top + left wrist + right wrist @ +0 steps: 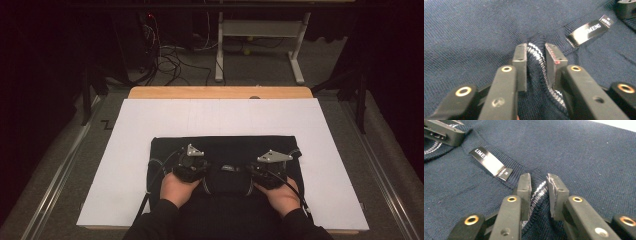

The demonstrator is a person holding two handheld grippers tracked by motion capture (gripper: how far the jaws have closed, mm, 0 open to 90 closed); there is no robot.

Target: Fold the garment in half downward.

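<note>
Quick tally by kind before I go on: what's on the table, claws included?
Dark navy sweater with striped collar: 1
Neck label sewn inside the collar: 1
White sheet under the sweater: 1
Claws, left claw and right claw, each pinching the collar: 2
Total: 5

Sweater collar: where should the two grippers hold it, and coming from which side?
Grip the striped collar rib of the navy sweater, one gripper on each side of the neck label, coming from the person's edge of the table. The rib stands up as a thick fold there. The left gripper and right gripper already pinch it.
</note>
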